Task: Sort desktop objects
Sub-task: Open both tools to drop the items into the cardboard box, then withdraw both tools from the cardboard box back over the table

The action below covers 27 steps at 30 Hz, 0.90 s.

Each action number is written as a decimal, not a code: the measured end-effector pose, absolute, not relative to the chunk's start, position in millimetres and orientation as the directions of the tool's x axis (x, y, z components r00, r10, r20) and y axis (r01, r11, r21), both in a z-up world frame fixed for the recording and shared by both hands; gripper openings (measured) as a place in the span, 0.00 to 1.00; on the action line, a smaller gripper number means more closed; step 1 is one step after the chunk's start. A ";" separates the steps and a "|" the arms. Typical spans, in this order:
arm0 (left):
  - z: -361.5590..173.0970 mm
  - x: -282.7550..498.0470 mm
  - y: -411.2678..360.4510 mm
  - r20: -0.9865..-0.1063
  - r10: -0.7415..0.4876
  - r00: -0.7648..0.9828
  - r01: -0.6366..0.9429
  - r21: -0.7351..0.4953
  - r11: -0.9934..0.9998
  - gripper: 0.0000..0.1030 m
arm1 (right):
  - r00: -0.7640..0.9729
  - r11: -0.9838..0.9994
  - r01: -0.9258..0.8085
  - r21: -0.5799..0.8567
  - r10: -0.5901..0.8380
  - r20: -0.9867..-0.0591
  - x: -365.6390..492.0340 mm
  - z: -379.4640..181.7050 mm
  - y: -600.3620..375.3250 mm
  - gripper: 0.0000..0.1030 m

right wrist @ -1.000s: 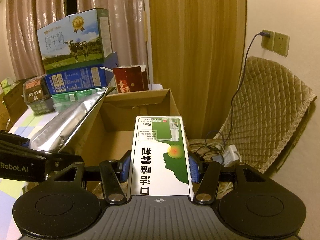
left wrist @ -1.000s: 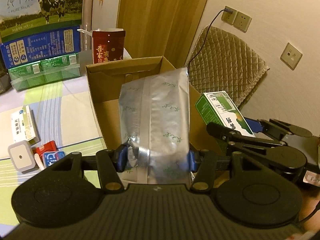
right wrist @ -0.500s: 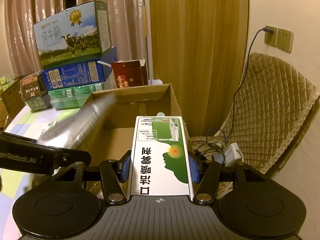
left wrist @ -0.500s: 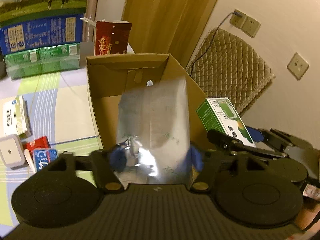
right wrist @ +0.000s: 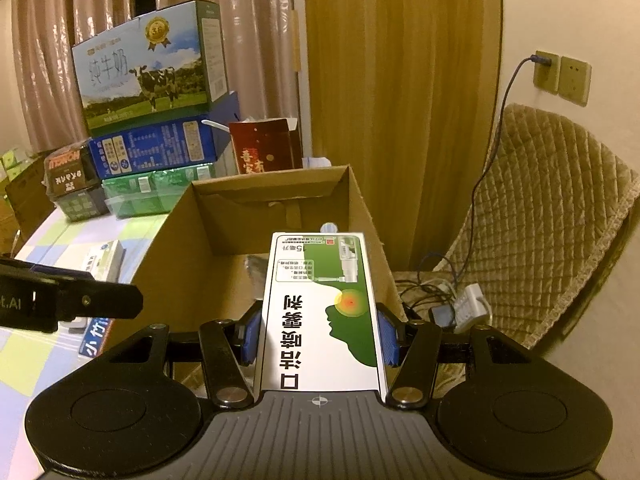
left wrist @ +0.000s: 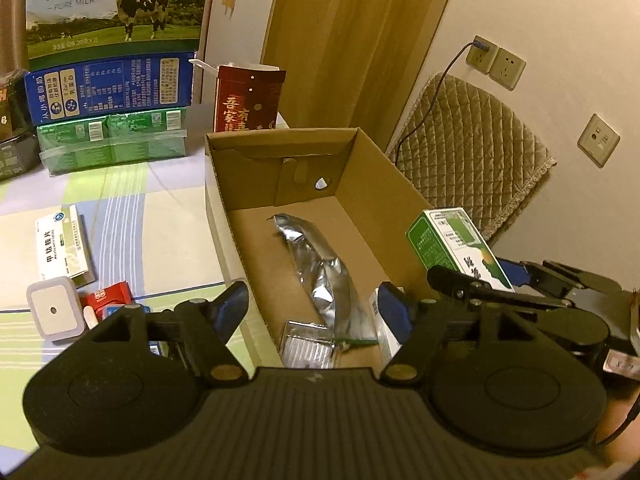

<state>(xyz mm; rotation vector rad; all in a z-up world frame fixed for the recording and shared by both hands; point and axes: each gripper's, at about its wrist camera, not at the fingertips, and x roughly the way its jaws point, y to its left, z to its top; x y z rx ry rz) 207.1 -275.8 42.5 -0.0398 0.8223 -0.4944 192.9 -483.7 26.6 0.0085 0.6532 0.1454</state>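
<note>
A silver foil pouch (left wrist: 320, 276) lies on the floor of the open cardboard box (left wrist: 224, 184), beside a clear plastic pack (left wrist: 306, 344). My left gripper (left wrist: 312, 310) hovers open over the box's near end, nothing between its blue pads. My right gripper (right wrist: 320, 334) is shut on a green-and-white spray box (right wrist: 324, 312), held above the cardboard box's (right wrist: 192, 280) right wall. That spray box (left wrist: 456, 244) also shows at the right of the left wrist view.
On the striped tablecloth left of the box lie a white medicine box (left wrist: 60, 248), a white square device (left wrist: 54, 312) and small red and blue packs (left wrist: 108, 302). Stacked milk cartons (left wrist: 108, 52) and a dark red carton (left wrist: 246, 100) stand behind. A quilted chair (right wrist: 540, 216) is at right.
My left gripper opened and let go of the silver pouch, which dropped flat into the cardboard box. The right gripper kept its hold on the spray box and barely moved.
</note>
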 end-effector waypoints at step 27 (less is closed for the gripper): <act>45.4 166.7 -222.0 -0.696 -0.395 0.600 0.338 -0.227 0.913 0.68 | 0.809 0.983 -0.104 0.150 0.171 -0.563 145.4 46.3 -490.9 0.79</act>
